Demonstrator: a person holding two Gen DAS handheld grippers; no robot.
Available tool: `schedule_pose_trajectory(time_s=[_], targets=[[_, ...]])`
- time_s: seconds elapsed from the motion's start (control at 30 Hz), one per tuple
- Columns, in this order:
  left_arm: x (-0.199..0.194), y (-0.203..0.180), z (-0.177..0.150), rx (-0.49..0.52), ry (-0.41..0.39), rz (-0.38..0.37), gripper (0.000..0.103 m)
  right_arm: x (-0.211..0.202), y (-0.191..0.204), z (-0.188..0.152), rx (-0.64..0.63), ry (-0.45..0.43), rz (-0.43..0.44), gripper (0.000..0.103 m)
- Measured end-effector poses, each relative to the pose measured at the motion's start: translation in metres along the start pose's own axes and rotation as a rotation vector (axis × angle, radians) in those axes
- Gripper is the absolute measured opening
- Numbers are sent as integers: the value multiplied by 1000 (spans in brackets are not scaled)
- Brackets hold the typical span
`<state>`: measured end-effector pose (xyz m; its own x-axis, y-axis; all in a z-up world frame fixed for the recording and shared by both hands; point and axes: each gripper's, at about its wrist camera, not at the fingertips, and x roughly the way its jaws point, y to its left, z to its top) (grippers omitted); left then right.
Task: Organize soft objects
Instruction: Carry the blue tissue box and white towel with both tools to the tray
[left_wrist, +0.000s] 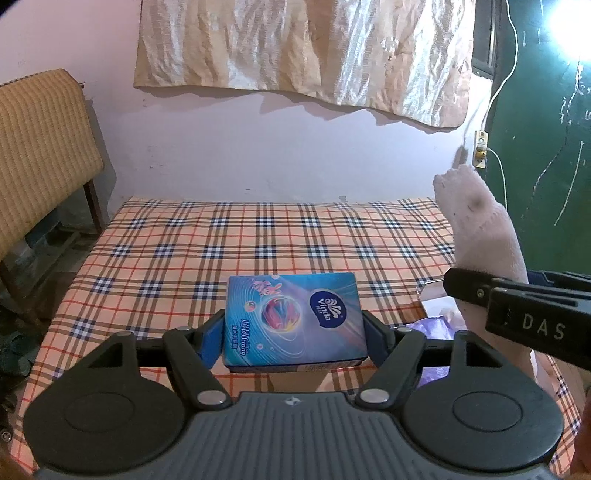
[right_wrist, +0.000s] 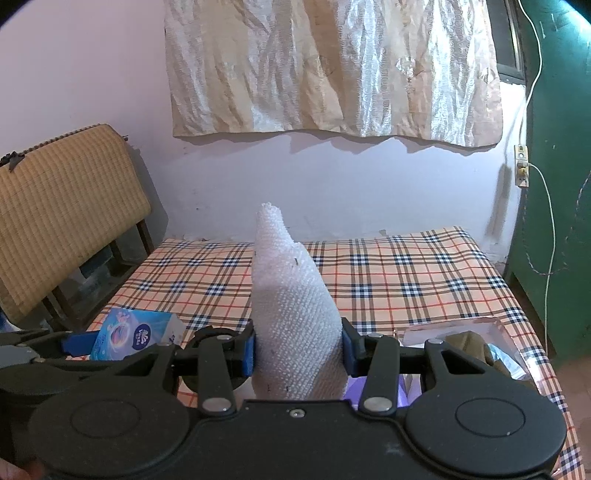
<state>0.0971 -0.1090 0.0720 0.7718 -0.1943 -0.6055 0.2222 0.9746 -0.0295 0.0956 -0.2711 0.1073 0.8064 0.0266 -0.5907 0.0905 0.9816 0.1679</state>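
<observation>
A blue Vinda tissue pack (left_wrist: 295, 317) sits between the blue pads of my left gripper (left_wrist: 293, 334), which is shut on its two sides just over the plaid bed sheet (left_wrist: 221, 240). My right gripper (right_wrist: 298, 349) is shut on a white knobbly cloth (right_wrist: 291, 295) that stands up in a tall cone from its jaws. In the left wrist view the same cloth (left_wrist: 476, 229) rises at the right above one of the right gripper's black fingers (left_wrist: 469, 288). The right wrist view shows the tissue pack (right_wrist: 136, 332) at lower left.
A clear plastic container (right_wrist: 495, 332) with an olive cloth (right_wrist: 469, 343) lies on the bed's right side, next to something purple (right_wrist: 406, 391). A woven panel on a wooden frame (right_wrist: 62, 214) stands left of the bed. A green door (right_wrist: 554, 221) and a white cable (right_wrist: 550, 221) are at the right.
</observation>
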Motion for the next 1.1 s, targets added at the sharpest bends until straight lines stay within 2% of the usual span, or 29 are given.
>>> schedule_pose_trajectory(time_s=[1.1], targets=[[5,-38,-4,61,6,-74,76,-20,-40,-1,38,-16,-63,52]])
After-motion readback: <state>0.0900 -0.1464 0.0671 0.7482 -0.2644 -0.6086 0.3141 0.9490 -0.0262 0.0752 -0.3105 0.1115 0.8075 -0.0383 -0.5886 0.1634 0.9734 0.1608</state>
